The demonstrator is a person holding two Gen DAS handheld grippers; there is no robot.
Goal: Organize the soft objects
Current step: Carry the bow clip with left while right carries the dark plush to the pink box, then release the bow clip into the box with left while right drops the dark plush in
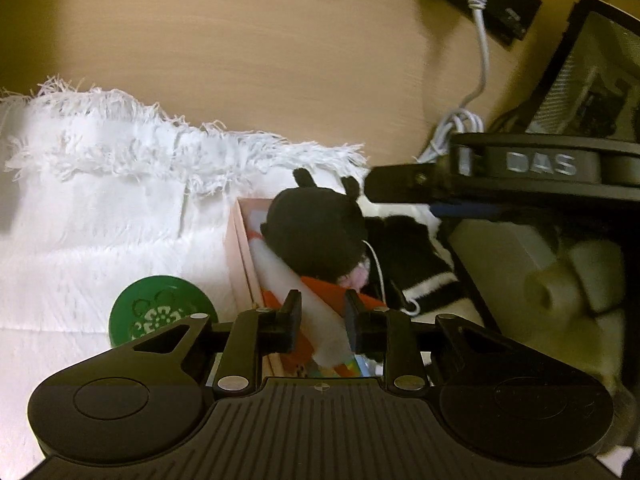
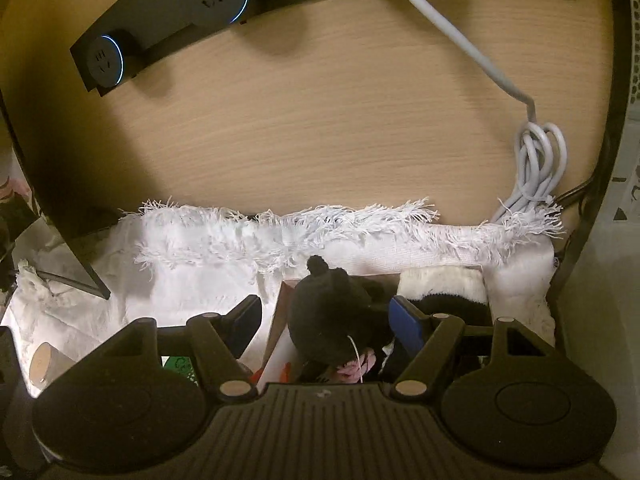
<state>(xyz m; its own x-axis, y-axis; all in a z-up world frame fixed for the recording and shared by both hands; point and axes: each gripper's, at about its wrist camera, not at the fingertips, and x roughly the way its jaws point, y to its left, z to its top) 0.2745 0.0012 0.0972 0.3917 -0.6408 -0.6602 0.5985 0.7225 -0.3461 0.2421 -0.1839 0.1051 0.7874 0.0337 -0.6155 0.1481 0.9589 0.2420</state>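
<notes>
A black plush cat (image 1: 316, 236) with a pink nose lies in a pink box (image 1: 240, 256) on a white fringed cloth (image 1: 120, 200). A white-and-orange plush (image 1: 320, 320) lies in the same box. My left gripper (image 1: 322, 310) has its fingers on both sides of the white-and-orange plush, closed on it. My right gripper (image 2: 326, 322) is open, its fingers spread either side of the black cat (image 2: 336, 320) over the box (image 2: 280, 320). A black-and-white plush (image 2: 444, 292) lies to the right of the cat.
A green round lid (image 1: 160, 312) lies on the cloth left of the box. A black power strip (image 2: 160, 20) and a grey coiled cable (image 2: 536, 160) lie on the wooden table (image 2: 320, 120). A black mesh frame (image 1: 592, 80) stands at the right.
</notes>
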